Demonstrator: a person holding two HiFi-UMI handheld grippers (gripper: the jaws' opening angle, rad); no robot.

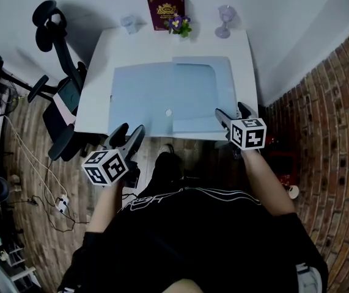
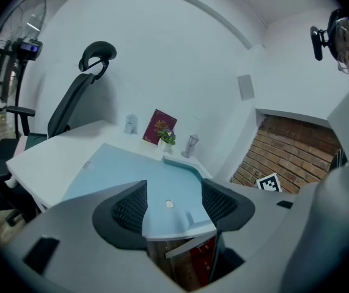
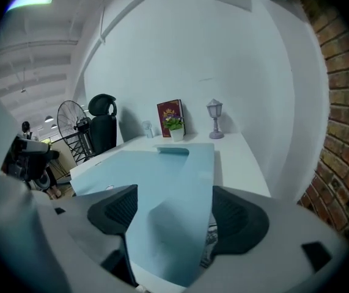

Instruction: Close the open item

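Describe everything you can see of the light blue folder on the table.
The light blue folder looks like thin plastic. It lies open on the white table, two panels side by side, reaching the near edge. The right panel carries a pocket with a curved cutout; a small white snap sits near the fold. The right gripper has its open jaws flanking the near right corner without pressing it.

Looks like a small office or studio room to me. There's a plain white bench (image 1: 95,90) pushed up against a white wall (image 1: 101,5) and a black high-back office chair (image 1: 62,57) beside it. A red brick wall (image 1: 327,139) runs along one side. There's also a white power strip (image 1: 61,204) on the wood-plank floor (image 1: 33,157), and a black standing fan (image 3: 72,116).
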